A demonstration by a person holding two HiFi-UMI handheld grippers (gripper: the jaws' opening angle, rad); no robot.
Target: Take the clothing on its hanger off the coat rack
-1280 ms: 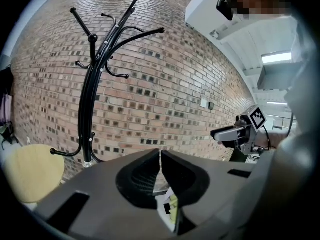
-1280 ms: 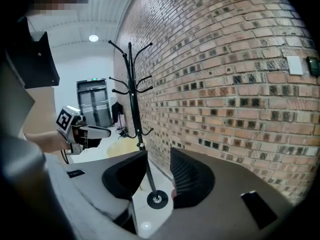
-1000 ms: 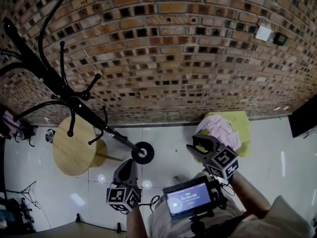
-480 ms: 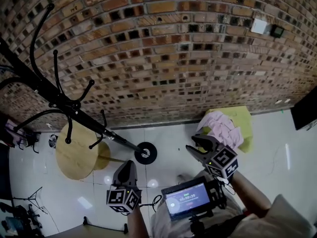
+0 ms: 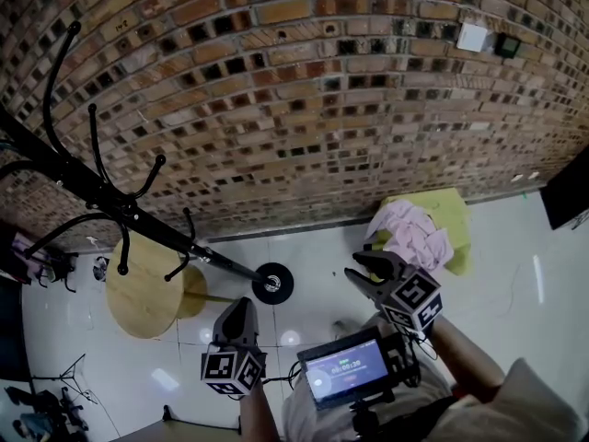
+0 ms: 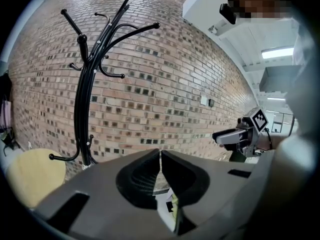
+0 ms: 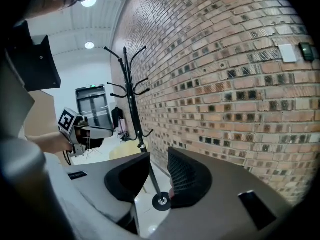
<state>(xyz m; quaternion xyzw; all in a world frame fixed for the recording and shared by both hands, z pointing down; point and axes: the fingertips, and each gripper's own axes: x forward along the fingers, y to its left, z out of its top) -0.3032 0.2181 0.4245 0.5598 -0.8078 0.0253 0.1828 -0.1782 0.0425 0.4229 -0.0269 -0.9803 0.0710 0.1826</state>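
The black coat rack stands by the brick wall with bare hooks, and its round base rests on the white floor. It also shows as the rack in the left gripper view and the rack in the right gripper view. A pink garment lies heaped on a yellow-green seat at the right; no hanger shows. My left gripper is held low, short of the base, its jaws closed together and empty. My right gripper hovers near the garment; its jaws have just been closing, a gap remains and nothing is between them.
A round wooden table stands left of the rack's base. A small screen hangs at the person's chest. A dark object juts in at the right edge. Tripods and gear sit at the lower left.
The head view has tilted a little, so the rack and the wall sit lower in the picture. Both grippers have stayed almost where they were.
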